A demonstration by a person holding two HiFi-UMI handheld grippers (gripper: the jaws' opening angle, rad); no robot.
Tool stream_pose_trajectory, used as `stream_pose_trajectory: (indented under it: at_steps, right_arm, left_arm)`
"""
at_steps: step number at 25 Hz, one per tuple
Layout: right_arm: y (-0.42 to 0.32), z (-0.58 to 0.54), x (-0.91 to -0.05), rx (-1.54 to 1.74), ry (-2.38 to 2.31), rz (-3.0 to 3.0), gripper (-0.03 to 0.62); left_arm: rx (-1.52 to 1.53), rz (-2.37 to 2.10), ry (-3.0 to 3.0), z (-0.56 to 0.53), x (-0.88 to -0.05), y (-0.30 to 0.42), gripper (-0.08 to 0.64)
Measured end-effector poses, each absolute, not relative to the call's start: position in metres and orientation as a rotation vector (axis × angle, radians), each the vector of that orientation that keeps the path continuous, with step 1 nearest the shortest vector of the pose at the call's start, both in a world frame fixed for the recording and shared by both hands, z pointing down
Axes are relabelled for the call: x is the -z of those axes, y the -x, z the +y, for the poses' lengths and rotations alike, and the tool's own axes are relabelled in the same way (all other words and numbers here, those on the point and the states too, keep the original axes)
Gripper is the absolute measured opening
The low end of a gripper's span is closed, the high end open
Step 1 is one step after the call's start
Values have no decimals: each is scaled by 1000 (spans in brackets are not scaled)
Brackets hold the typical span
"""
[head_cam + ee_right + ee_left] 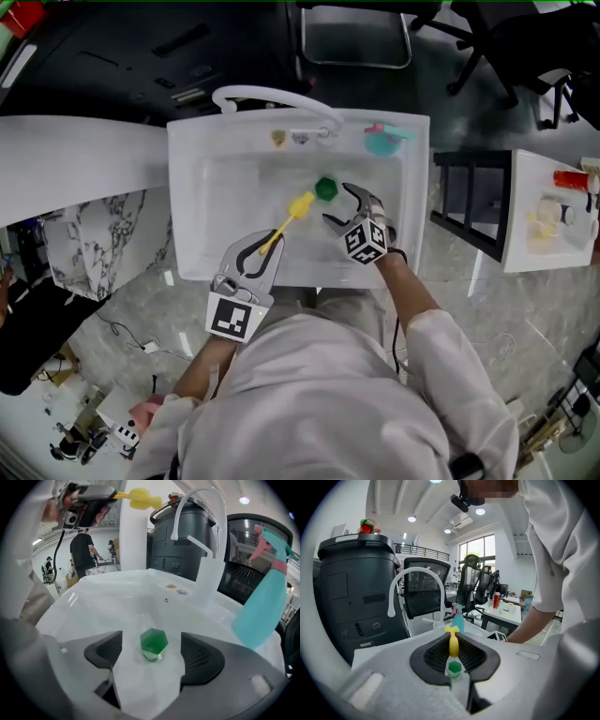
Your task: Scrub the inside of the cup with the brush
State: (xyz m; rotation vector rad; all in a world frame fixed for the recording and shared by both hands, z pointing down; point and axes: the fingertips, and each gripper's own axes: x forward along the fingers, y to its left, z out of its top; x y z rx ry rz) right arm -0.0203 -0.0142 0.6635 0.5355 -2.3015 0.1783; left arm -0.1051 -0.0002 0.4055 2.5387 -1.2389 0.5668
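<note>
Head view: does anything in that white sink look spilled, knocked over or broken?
Nothing stands out. The green cup sits mouth-up on the sink floor, untouched, between the jaws of the open right tool. The left tool grips the yellow brush; the spray bottle stands upright on the rim. No spill shows.

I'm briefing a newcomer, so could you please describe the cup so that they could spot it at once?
Find the white sink with the curved faucet. The cup sits in its basin. It is the only green thing there, small and six-sided, unlike the yellow brush near it.
</note>
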Motion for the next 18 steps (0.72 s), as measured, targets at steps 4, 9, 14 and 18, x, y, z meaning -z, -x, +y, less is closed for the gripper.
stream_pose_trajectory:
  at_steps: [4, 9, 14, 18]
  right_arm:
    - [23, -17, -687, -175, -492, -2283, 390]
    - [26, -24, -710, -164, -444, -2270, 391]
    - [33, -28, -730, -138, -385, -2261, 393]
    - [37, -28, -741, -126, -344, -2255, 393]
  left_arm:
    - [-592, -1229, -2534, 1, -412, 103, 40]
    - [-621, -1226, -2516, 1, -421, 102, 40]
    - [-650, -1214, -2510, 0, -430, 101, 39]
    - [-657, -1208, -2496, 1, -435, 100, 39]
